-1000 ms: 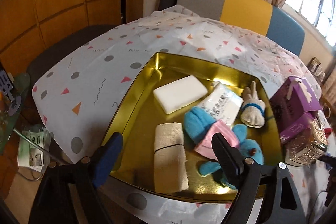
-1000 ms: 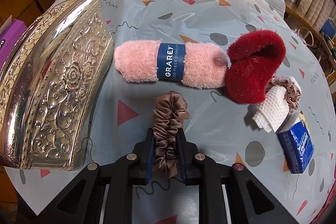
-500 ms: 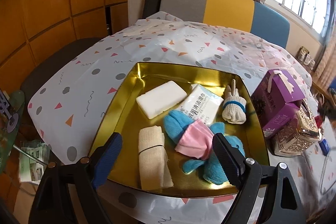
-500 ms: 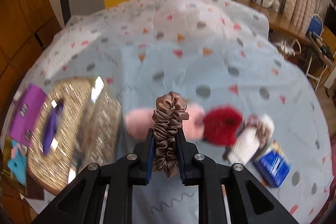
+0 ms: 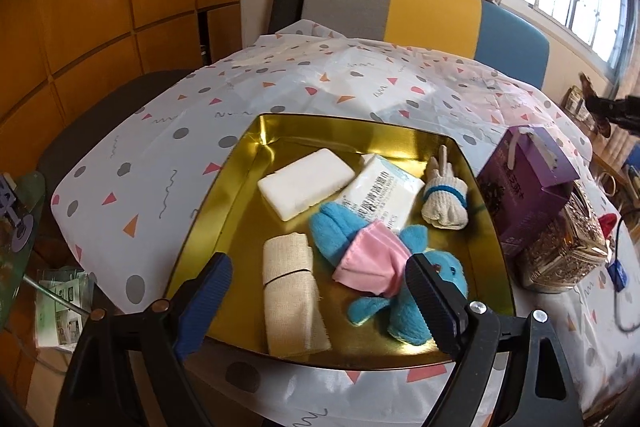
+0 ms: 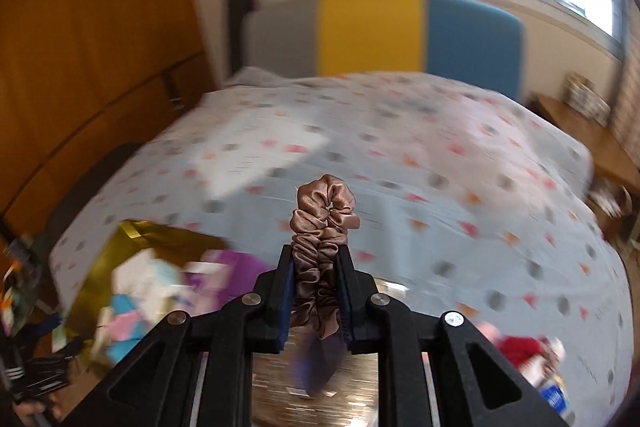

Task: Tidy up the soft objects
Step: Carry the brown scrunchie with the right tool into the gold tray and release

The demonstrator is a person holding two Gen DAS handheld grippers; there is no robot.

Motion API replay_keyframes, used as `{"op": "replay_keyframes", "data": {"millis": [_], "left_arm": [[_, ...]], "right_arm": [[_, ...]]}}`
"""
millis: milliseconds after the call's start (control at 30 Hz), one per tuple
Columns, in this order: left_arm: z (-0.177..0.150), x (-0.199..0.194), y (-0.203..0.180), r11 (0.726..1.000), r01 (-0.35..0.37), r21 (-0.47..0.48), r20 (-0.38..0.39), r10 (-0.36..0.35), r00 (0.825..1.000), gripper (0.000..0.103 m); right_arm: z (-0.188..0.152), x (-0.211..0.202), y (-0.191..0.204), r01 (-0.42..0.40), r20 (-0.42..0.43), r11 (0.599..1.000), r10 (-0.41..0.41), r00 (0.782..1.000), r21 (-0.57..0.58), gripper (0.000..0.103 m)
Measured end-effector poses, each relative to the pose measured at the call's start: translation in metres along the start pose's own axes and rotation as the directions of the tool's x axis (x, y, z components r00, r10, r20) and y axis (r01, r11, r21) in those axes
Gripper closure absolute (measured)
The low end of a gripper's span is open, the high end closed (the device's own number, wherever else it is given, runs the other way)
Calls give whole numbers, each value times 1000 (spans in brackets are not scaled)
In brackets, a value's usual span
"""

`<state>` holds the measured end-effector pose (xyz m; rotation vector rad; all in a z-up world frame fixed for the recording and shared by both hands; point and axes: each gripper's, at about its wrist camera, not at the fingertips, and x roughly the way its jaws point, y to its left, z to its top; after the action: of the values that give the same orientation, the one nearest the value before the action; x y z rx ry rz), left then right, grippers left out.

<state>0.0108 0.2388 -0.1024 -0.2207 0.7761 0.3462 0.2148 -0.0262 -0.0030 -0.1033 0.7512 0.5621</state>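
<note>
right tongs (image 6: 316,291): pinching brown scrunchie (image 6: 323,223) | long axis along fingers, loop end forward | left tongs (image 5: 318,293): spread

white packet (image 5: 382,193), printed characters (too small to read), purple box (image 5: 524,187) likewise

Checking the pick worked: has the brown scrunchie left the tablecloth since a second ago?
Yes. Clamped in the right claw, the brown scrunchie now hangs high above the tablecloth.
</note>
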Motion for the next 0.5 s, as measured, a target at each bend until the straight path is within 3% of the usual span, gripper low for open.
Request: {"op": "replay_keyframes", "data": {"millis": [67, 100, 167, 200, 267, 367, 500], "left_arm": [[0, 1, 5, 1000, -1, -10, -2, 1, 1000, 14], [0, 1, 8, 1000, -9, -14, 0, 9, 1000, 14], [-1, 1, 14, 999, -33, -23, 0, 33, 999, 11], [-2, 2, 17, 999, -41, -30, -1, 41, 999, 11], [-3, 2, 24, 997, -58, -46, 2, 59, 998, 11], [-4, 3, 32, 995, -78, -58, 1, 78, 997, 11], [-6, 3, 39, 996, -25, -84, -1, 25, 1000, 11]], "right_arm": [[1, 3, 18, -42, -7, 999, 42, 999, -33, 85], [-1, 12, 55, -116, -36, 988, 113, 993, -100, 85], [-6, 25, 87, -177, -80, 973, 167, 983, -147, 85], [-6, 25, 87, -177, -80, 973, 167, 983, -147, 85], [-25, 41, 126, -236, -149, 953, 209, 966, -191, 85], [-44, 77, 151, -264, -238, 946, 216, 947, -190, 84], [-62, 105, 162, -246, -293, 952, 186, 938, -181, 81]]}}
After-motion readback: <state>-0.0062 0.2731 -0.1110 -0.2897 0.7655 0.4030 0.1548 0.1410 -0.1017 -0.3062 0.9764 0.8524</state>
